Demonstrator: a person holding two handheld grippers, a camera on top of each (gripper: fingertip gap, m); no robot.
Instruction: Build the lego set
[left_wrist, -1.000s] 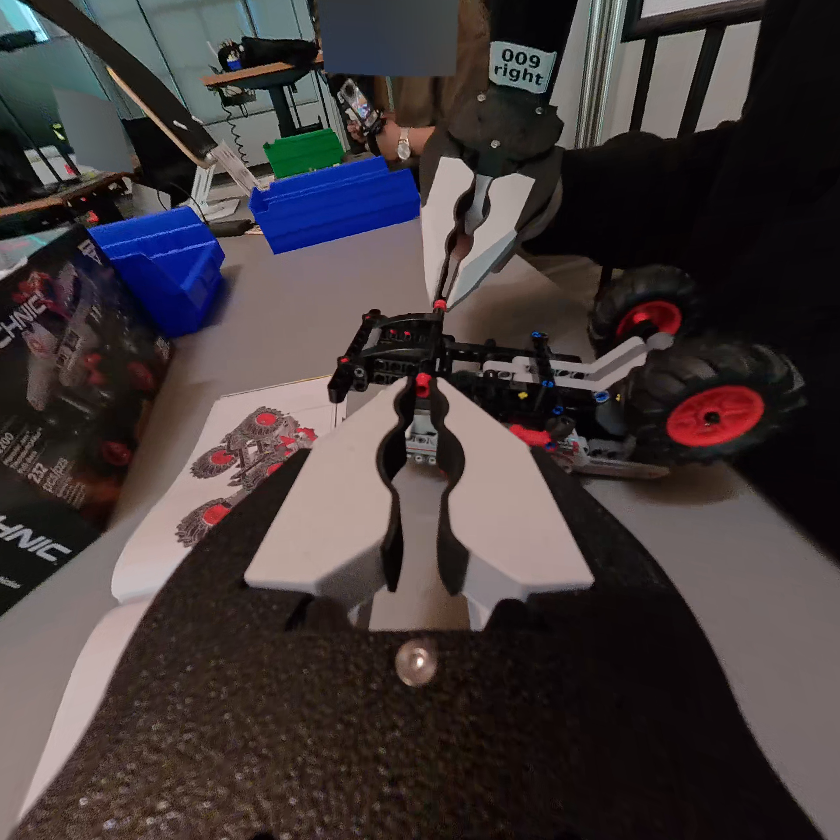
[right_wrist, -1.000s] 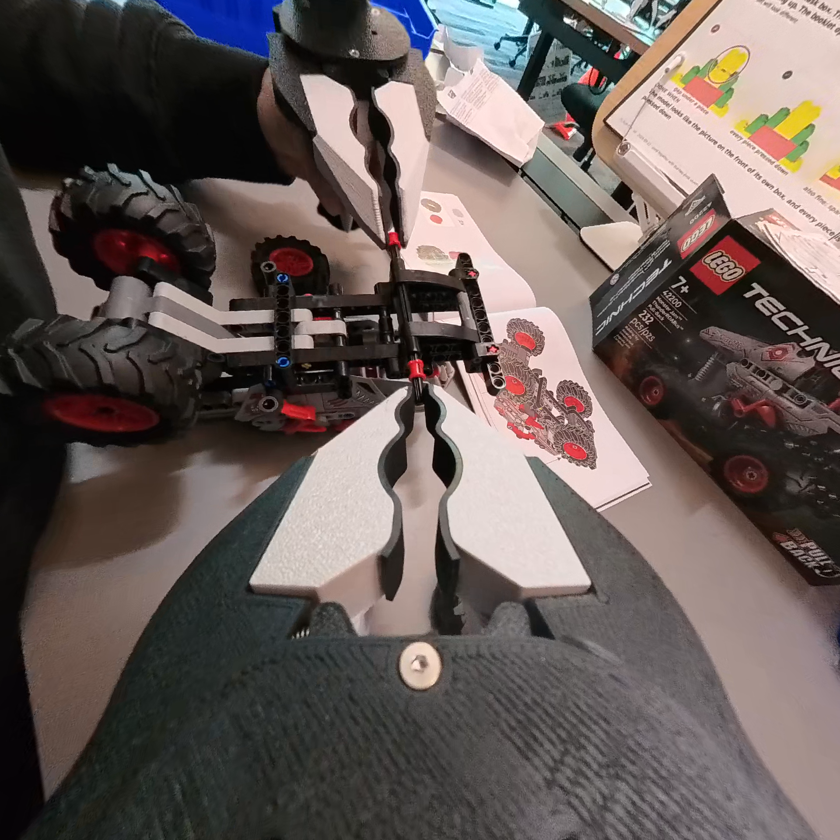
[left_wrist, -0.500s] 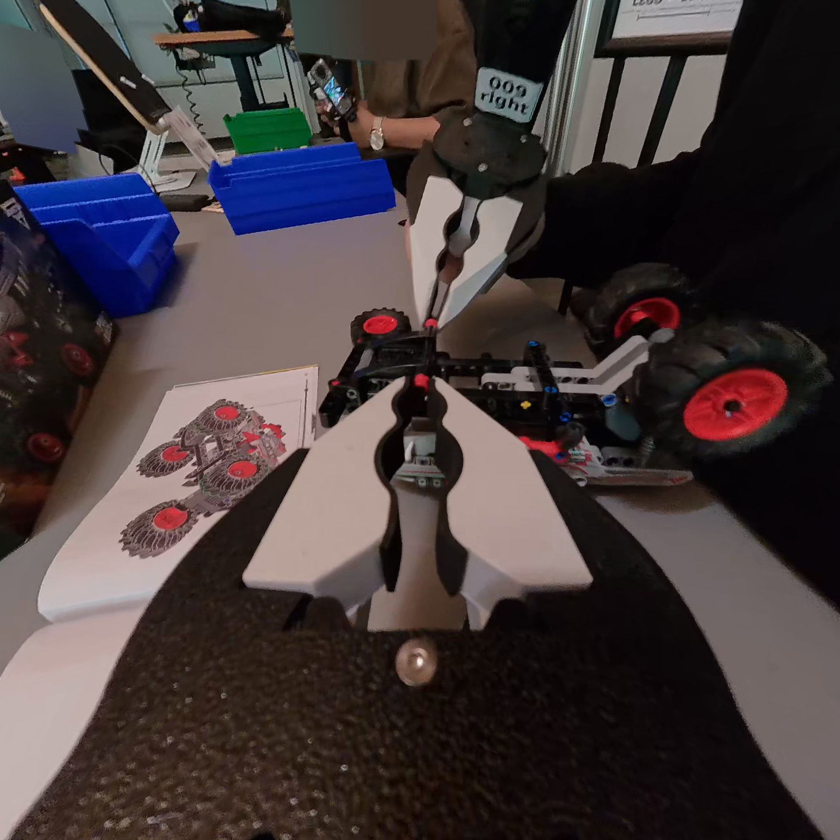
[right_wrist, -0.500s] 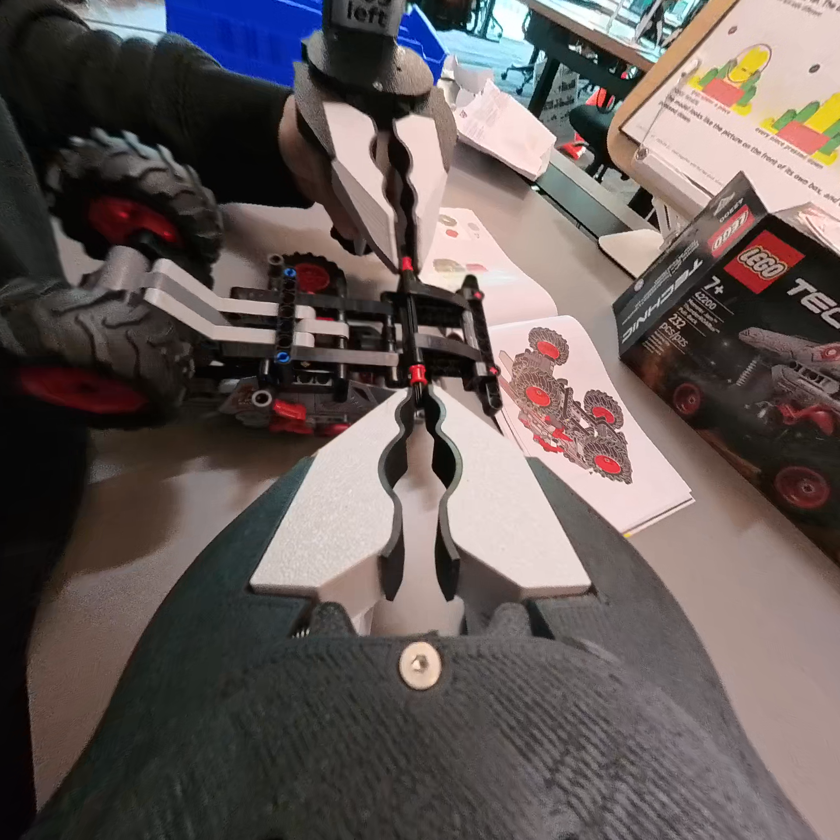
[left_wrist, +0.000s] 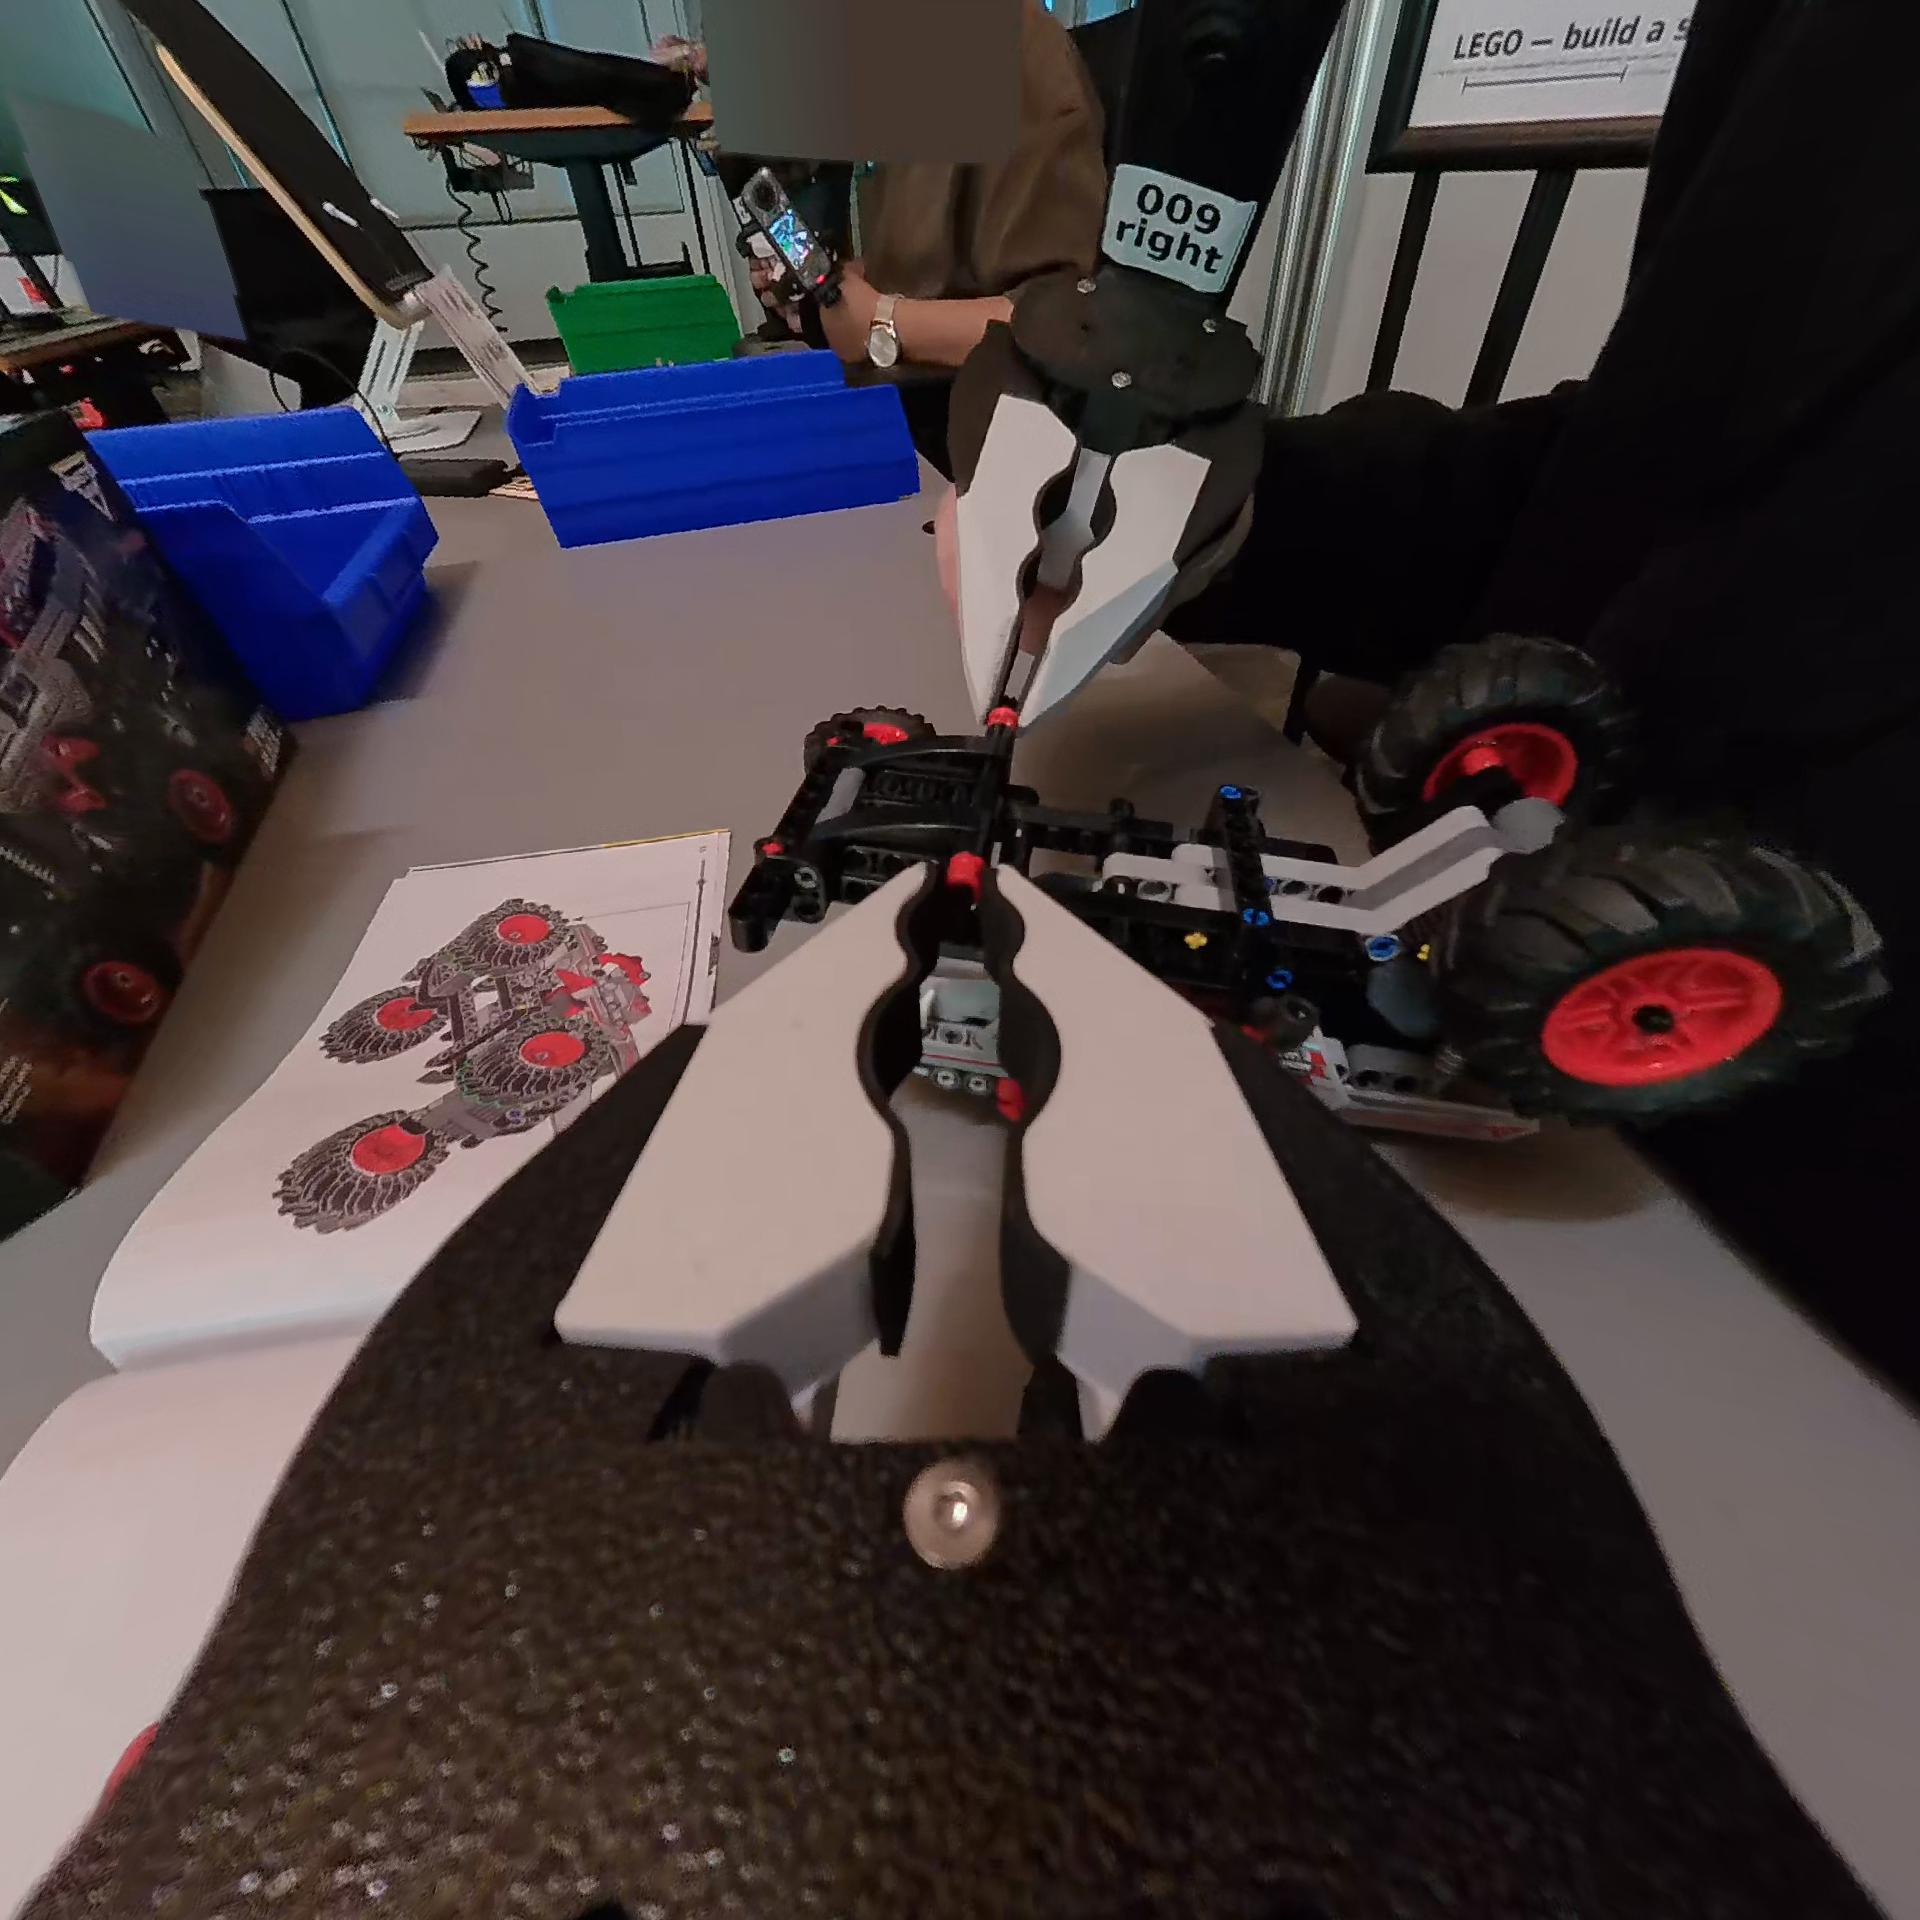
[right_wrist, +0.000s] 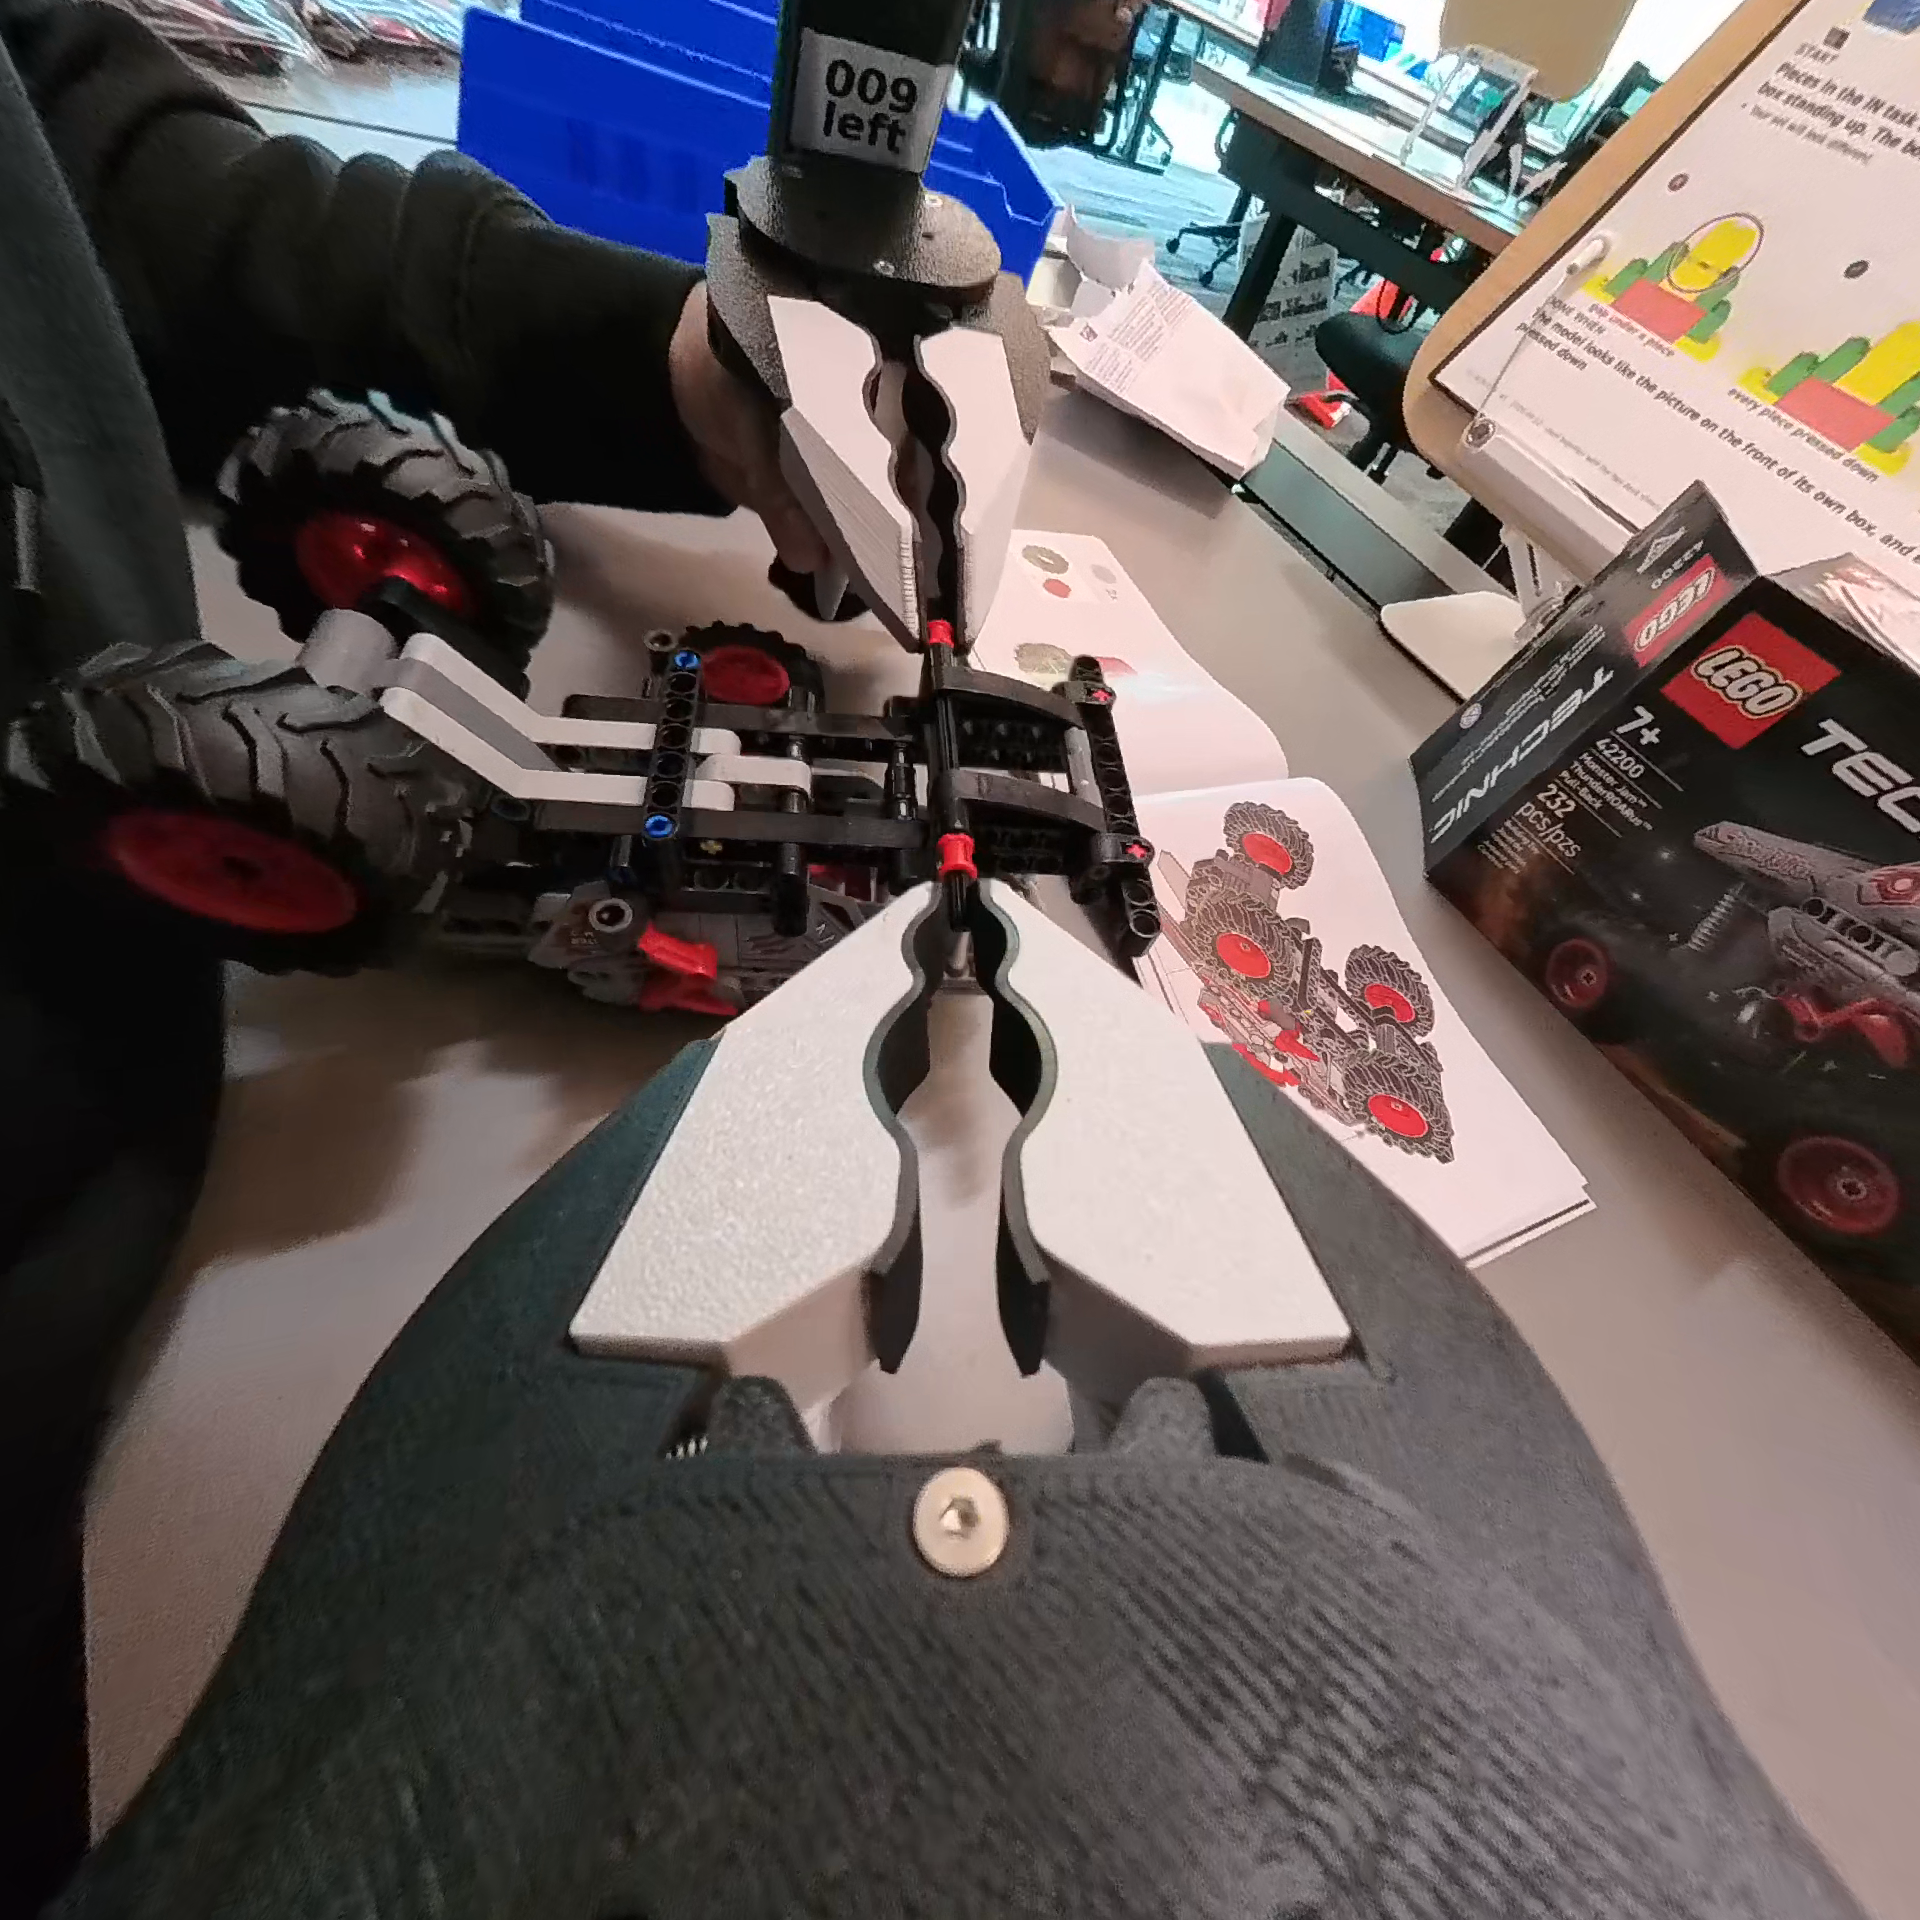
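Observation:
The half-built lego truck chassis (left_wrist: 1164, 883) lies on the grey table (left_wrist: 644, 665) with two big black tyres on red hubs (left_wrist: 1662, 1003) at its rear. A black axle (right_wrist: 941, 764) with a red bush at each end runs across its front frame. My left gripper (left_wrist: 961, 896) is shut on one end of the axle. My right gripper (right_wrist: 954, 912) is shut on the other end. Each gripper also shows in the other's view, the right one in the left wrist view (left_wrist: 1006, 701) and the left one in the right wrist view (right_wrist: 932, 615). The chassis shows in the right wrist view too (right_wrist: 790, 790).
A small loose wheel (right_wrist: 743, 670) lies behind the chassis. The open instruction booklet (left_wrist: 468, 1039) and the set's box (right_wrist: 1714, 831) lie beside it. Two blue bins (left_wrist: 281, 530) stand at the back. A person with a phone (left_wrist: 790, 234) is across the table. A sign board (right_wrist: 1714, 260) stands at the right. My right fingertips sit around 7 cm from my left ones.
Both grippers stay shut on the axle ends. The views have shifted a little, and the small loose wheel has come into sight behind the chassis front.

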